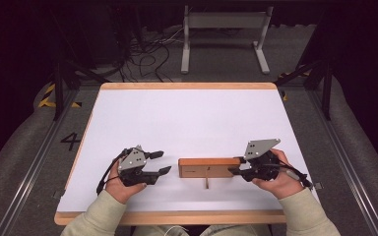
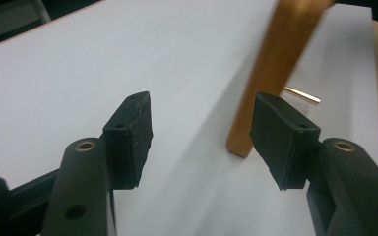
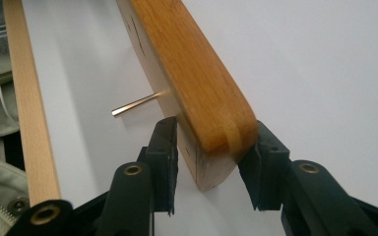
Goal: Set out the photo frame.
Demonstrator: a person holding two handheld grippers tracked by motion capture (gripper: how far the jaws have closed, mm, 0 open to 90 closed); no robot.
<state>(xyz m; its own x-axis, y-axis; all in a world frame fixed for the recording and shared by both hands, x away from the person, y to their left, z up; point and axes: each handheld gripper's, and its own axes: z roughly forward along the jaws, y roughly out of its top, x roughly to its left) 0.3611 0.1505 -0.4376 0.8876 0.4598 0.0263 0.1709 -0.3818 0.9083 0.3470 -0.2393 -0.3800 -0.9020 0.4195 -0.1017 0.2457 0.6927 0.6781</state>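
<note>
**Wooden block: right claw closing on its end, left claw standing off**

The wooden block [image 1: 209,167] lies flat on the white table [image 1: 187,118], a thin brass-coloured pin [image 1: 206,183] projecting from its near side. It appears rigid, moderately heavy, smooth-finished and possibly slippery; the pin looks the weak point and should be avoided. Best hold is across the short end faces.

The right gripper [image 3: 209,164] straddles the block's end: one pad meets the far face, while the near pad [image 3: 165,157] seems just short of contact, so no firm grip is confirmed. The left gripper [image 2: 202,137] stands wide and empty, with the block's opposite end just ahead of its right jaw.
</note>
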